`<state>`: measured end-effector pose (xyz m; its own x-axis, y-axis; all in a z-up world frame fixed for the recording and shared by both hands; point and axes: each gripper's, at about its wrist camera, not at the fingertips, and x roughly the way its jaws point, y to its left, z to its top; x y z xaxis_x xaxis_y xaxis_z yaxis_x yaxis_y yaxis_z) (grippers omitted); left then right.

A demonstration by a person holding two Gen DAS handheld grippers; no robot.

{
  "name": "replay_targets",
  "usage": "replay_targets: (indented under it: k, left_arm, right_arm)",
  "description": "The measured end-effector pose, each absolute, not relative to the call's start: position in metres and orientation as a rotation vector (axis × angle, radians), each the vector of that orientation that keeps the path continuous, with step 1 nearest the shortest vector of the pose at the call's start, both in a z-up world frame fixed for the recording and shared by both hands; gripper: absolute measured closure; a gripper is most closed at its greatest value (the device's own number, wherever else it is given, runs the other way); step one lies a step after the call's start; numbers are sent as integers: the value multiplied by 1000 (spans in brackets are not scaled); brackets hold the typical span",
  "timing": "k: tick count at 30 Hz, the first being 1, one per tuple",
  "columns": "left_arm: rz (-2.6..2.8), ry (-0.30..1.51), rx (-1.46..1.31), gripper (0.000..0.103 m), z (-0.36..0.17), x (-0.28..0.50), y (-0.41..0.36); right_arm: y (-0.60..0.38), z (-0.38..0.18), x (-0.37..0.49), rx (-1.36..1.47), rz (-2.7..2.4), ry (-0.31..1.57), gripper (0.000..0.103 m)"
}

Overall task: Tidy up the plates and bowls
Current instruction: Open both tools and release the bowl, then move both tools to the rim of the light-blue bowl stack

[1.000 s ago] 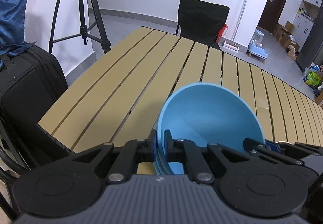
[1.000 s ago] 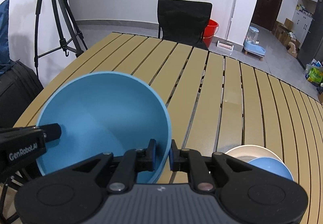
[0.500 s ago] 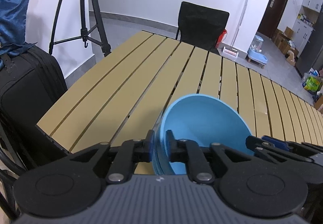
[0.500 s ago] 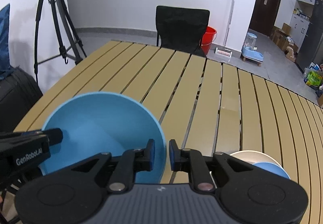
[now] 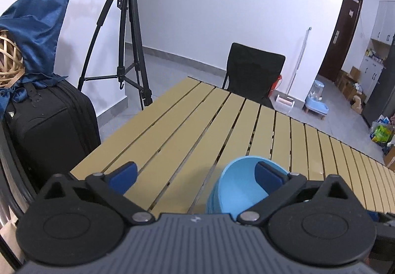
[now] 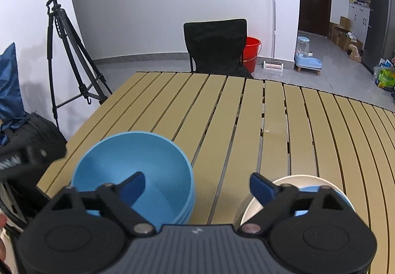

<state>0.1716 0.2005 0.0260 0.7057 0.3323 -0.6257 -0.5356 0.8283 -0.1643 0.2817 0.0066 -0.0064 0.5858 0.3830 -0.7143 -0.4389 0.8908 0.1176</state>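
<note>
Smooth round blue bowl sits atop a stack near slatted table corner. Left gripper & right gripper jaws just opened wide, holding nothing. Only right view shows cream bowl.

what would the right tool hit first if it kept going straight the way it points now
Probably the slatted table. The right tool is open, just released, angled down at bare slats between the blue bowl stack and the white plate. One finger overhangs the bowl's rim, so it might clip that first; depth is unclear.
</note>
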Motion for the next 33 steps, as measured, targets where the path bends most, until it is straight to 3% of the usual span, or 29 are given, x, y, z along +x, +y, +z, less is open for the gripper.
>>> replay_targets:
  k: [4,33]
  left_arm:
    - [479,605,-331,0,28,159,199]
    - [329,604,-282,0,12,113,196]
  right_arm:
    - [1,-8,272,-71,487,828,1]
    - [-22,-6,206,10,486,796,0]
